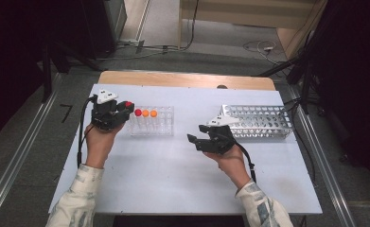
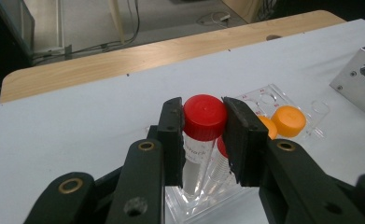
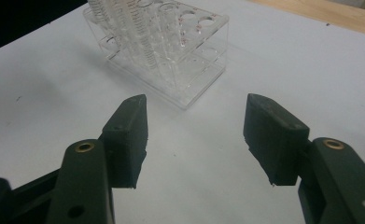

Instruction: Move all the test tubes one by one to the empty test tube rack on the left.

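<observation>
The left gripper (image 2: pixel 202 140) is clamped on a red-capped tube (image 2: pixel 203 119) at the clear rack's (image 1: pixel 165 126) nine o'clock end. The right gripper (image 3: pixel 196 135) hangs empty, jaws spread, at the rack's four o'clock, near the metal rack (image 1: pixel 260 124).

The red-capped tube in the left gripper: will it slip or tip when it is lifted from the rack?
The red-capped tube looks stiff and probably light. The left gripper clamps its cap, so slipping seems unlikely. Laid on the table, its round body would likely roll. The clear rack might shift if the tube drags.
</observation>
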